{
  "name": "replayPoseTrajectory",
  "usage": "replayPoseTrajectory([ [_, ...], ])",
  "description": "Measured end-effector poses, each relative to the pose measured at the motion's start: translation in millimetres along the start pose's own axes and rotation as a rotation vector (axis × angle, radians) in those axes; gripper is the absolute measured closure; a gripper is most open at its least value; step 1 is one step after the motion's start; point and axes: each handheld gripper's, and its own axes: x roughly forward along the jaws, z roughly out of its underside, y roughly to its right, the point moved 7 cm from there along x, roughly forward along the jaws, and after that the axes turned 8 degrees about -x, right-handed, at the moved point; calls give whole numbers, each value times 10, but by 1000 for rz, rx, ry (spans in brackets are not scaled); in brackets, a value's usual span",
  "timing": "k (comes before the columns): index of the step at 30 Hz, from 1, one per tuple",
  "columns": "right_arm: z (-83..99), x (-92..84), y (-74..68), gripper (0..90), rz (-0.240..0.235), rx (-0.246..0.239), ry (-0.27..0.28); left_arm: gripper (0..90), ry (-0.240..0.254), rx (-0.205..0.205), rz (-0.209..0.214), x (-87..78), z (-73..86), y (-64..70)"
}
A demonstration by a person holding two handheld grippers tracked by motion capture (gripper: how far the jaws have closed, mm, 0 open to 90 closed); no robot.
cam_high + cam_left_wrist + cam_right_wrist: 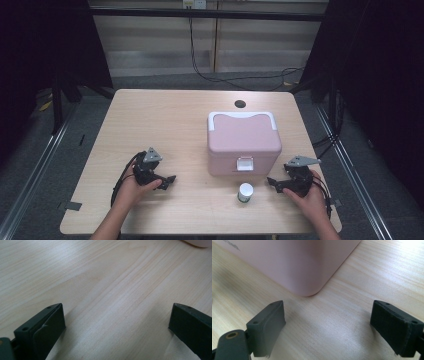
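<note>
On the table, high view: your left claw [169, 181] rests on the wood at the near left, your right claw [272, 183] at the near right, each pointing inward toward the middle.
Pink box, high view: the pink box [243, 142] with its white handle and white front latch stands closed, right of the table's [150, 120] centre, between your two hands and a little beyond them.
White jar, high view: a small white jar [245, 192] stands upright just in front of the box's latch, near your right claw but apart from it.
Left gripper view: your left claw [117, 322] stands wide, jaws far apart with bare wood between them; a corner of the pink box [197, 243] peeks in at the top right edge.
Right gripper view: your right claw [328, 327] also stands wide and holds nothing; the rounded lower corner of the pink box [294, 265] sits just ahead of it, not touching either jaw.
</note>
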Motion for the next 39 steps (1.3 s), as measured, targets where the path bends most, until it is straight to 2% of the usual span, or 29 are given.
replayPoseTrajectory([
  [9,0,-1,1,120,0,0,0,10,6,-12,-2,-1,-2,2],
  [10,2,-8,4,141,2,6,3,10,13,-18,-13,-7,-4,-4],
  [11,2,-13,11,171,4,11,7,31,13,-18,-13,-7,-4,-4],
  [12,1,-23,21,237,-2,4,17,58,21,-39,-20,-23,-10,-12],
  [13,3,-47,23,320,-14,15,22,88,7,-34,-30,-44,-15,-24],
  [14,1,-65,40,374,-29,18,36,139,-2,-54,-38,-62,-26,-21],
  [15,2,-87,49,409,-41,42,35,196,-21,-56,-46,-80,-29,-24],
  [16,-1,-107,55,462,-49,54,36,209,-44,-78,-41,-95,-37,-13],
  [18,-27,-168,76,521,-42,30,54,239,-68,-129,-30,-105,-61,20],
  [20,-58,-209,88,609,-34,14,62,290,-113,-164,-7,-126,-86,45],
  [21,-72,-225,101,628,-25,15,59,311,-113,-164,-7,-126,-86,45],
  [22,-86,-234,118,649,-19,23,61,322,-148,-192,30,-145,-126,84],
  [24,-116,-246,123,704,-56,50,73,354,-181,-211,54,-181,-197,105],
  [26,-135,-256,147,760,-49,29,63,353,-209,-229,56,-229,-297,119],
  [27,-155,-256,154,773,-56,25,61,353,-209,-229,56,-229,-297,119],
  [28,-179,-257,169,788,-54,27,56,353,-236,-237,63,-298,-464,160],
  [32,-264,-220,194,865,-59,10,48,343,-263,-229,70,-401,-779,270],
  [33,-279,-210,194,893,-60,6,48,342,-271,-229,86,-425,-875,317],
  [35,-321,-184,189,900,-66,5,37,335,-279,-239,108,-435,-1011,396],
  [37,-359,-170,203,900,-57,3,31,332,-300,-218,97,-435,-1117,452],
  [39,-395,-167,209,900,-60,-8,33,326,-316,-209,106,-426,-1205,505],
])
